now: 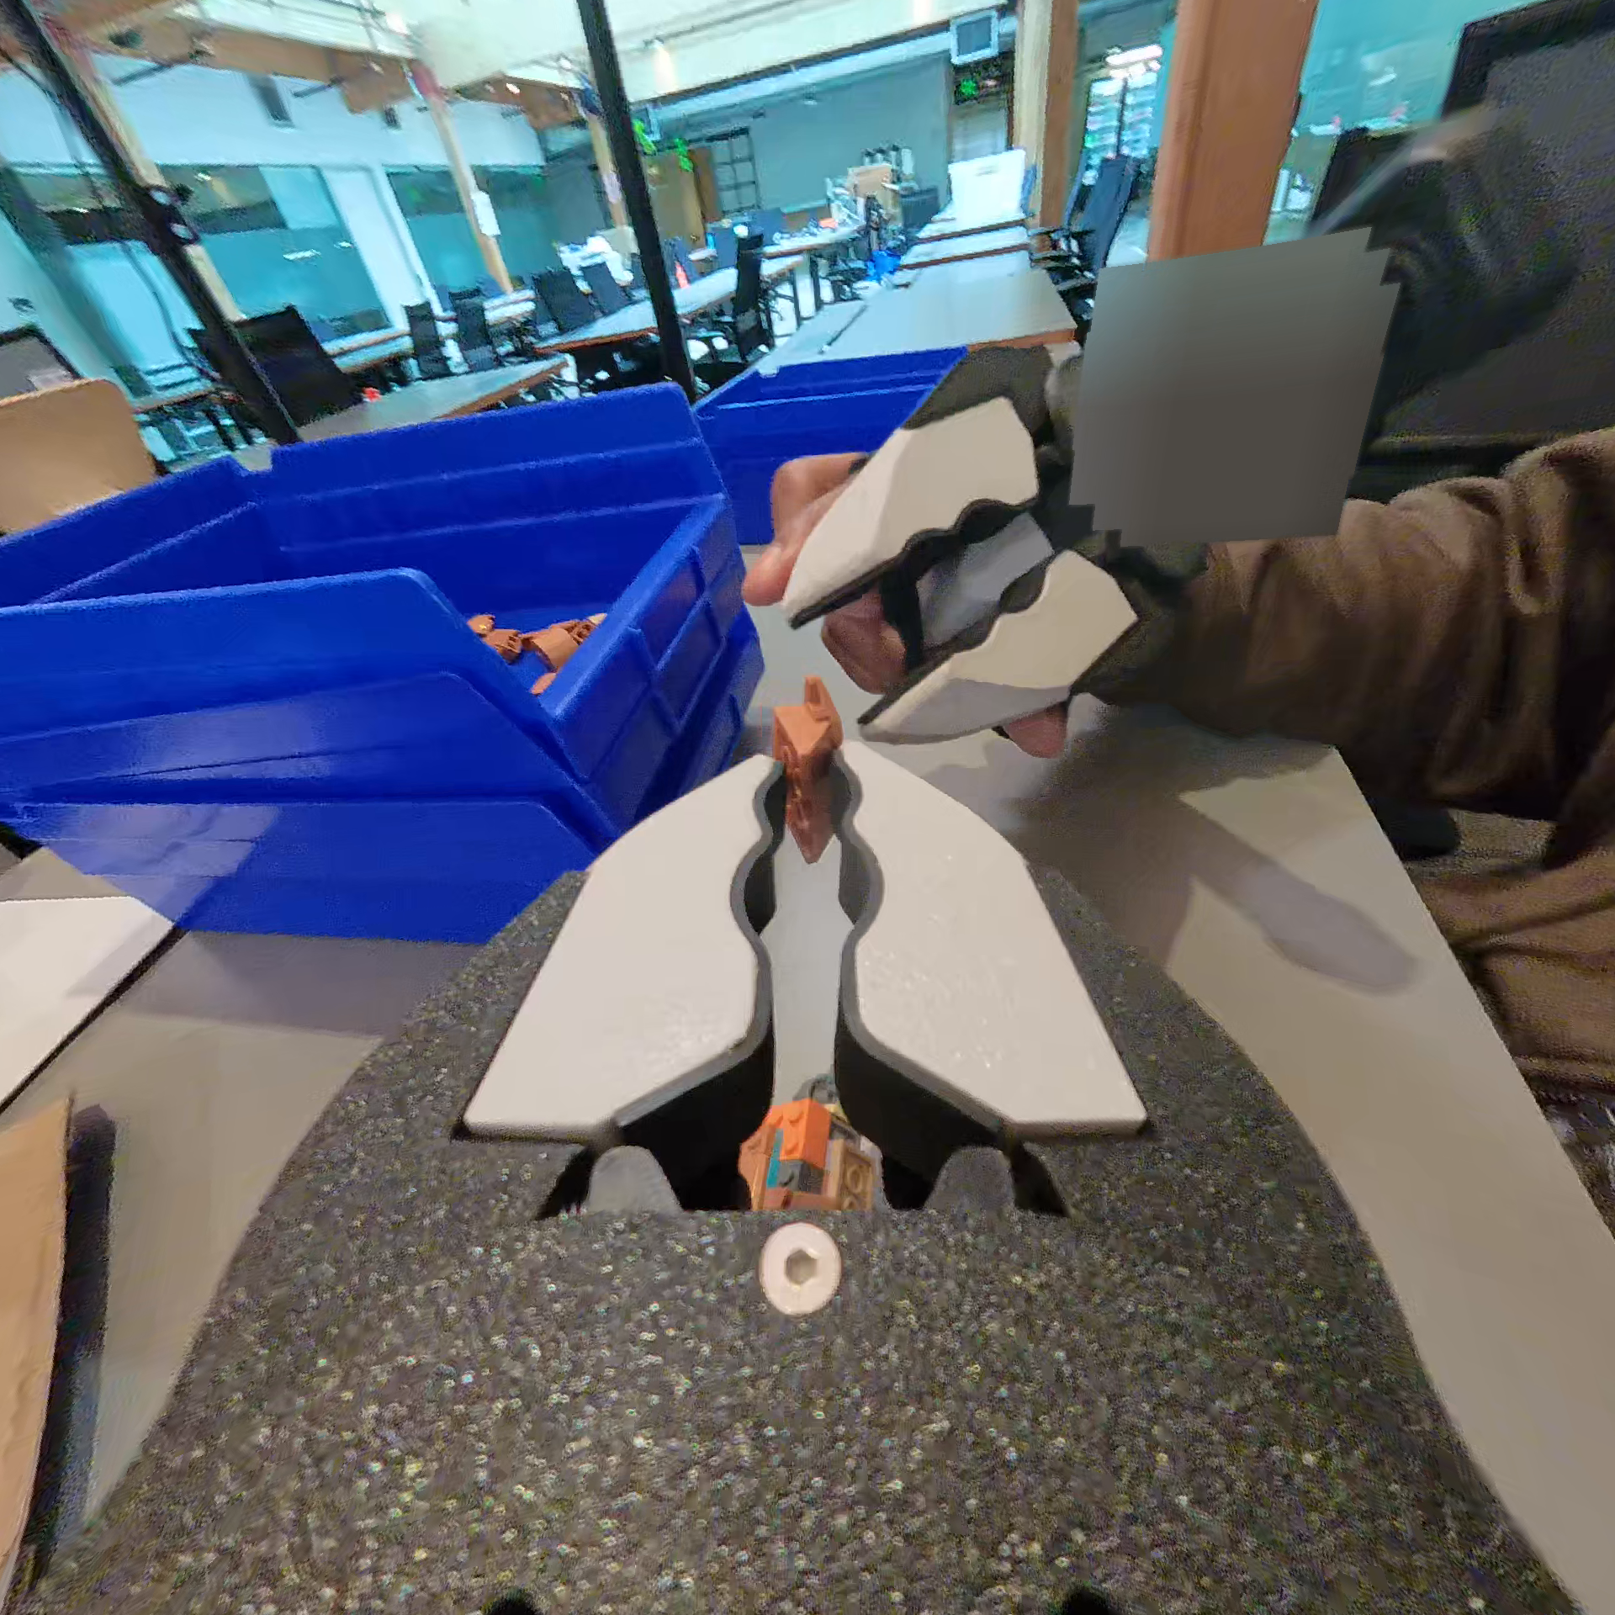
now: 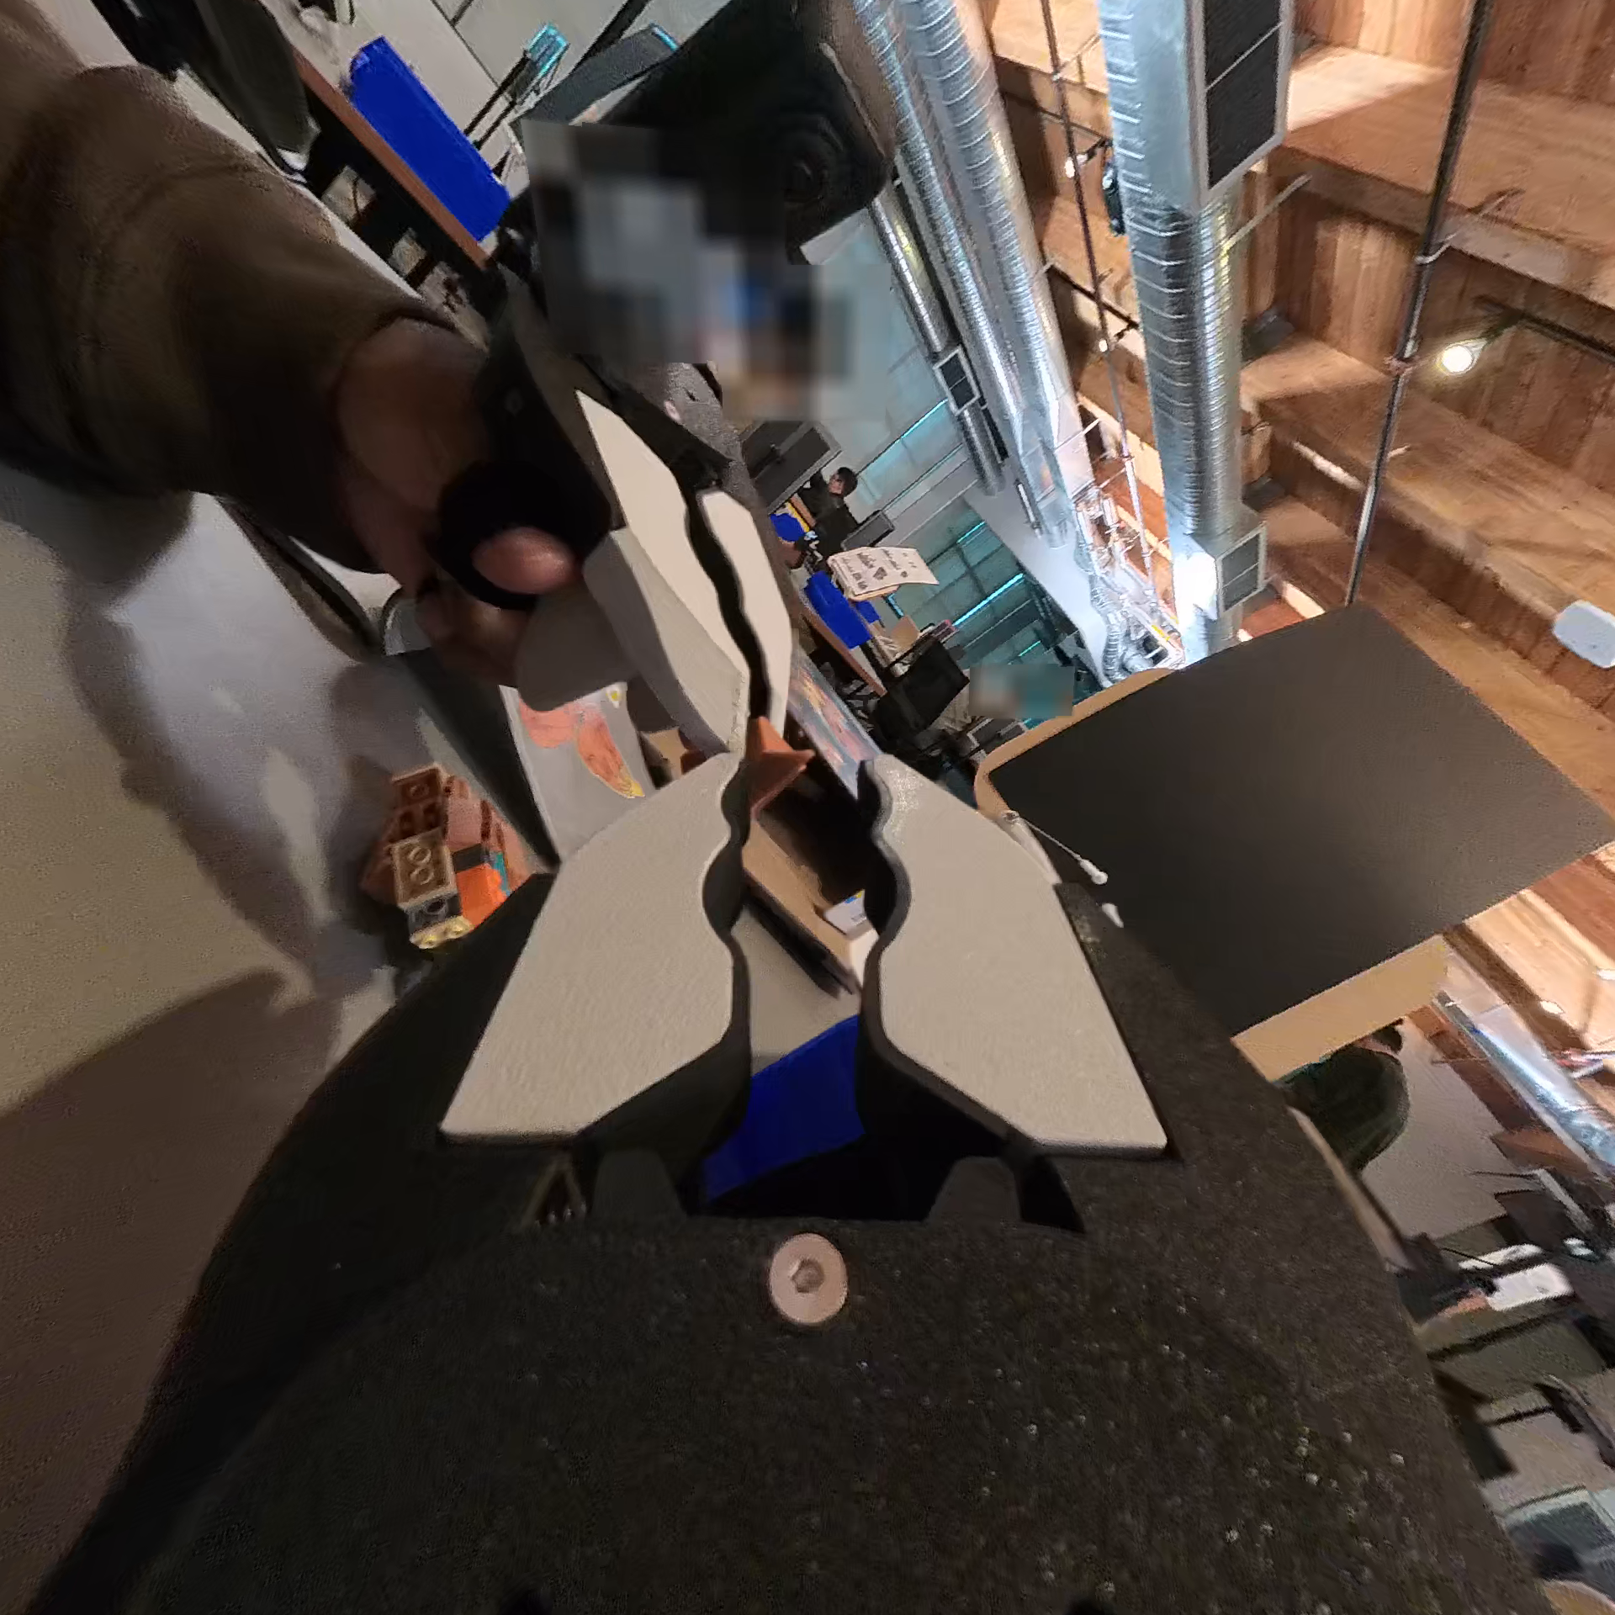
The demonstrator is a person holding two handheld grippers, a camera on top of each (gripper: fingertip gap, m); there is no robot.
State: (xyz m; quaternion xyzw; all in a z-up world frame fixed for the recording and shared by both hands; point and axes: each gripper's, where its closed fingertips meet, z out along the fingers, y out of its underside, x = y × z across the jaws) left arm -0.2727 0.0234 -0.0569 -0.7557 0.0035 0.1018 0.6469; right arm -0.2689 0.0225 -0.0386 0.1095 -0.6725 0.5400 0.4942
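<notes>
My left gripper (image 1: 808,762) is shut on a small reddish-brown brick piece (image 1: 811,730) that sticks out past its fingertips. Below its jaws lies a small model of orange, tan and brown bricks (image 1: 808,1154). My right gripper (image 1: 830,668), held by a hand in a brown sleeve, is open with its tips just beyond the piece. In the right wrist view the right gripper (image 2: 804,786) is open, and the brown piece (image 2: 778,765) sits by its left fingertip, held by the shut left gripper (image 2: 752,734). The brick model (image 2: 437,865) rests on the grey table.
Stacked blue bins (image 1: 350,699) stand on the left of the grey table (image 1: 1180,874); the top one holds more brown pieces (image 1: 542,642). Another blue bin (image 1: 813,411) stands behind. A black pole (image 1: 629,192) rises beyond. A black panel (image 2: 1293,786) is to the right.
</notes>
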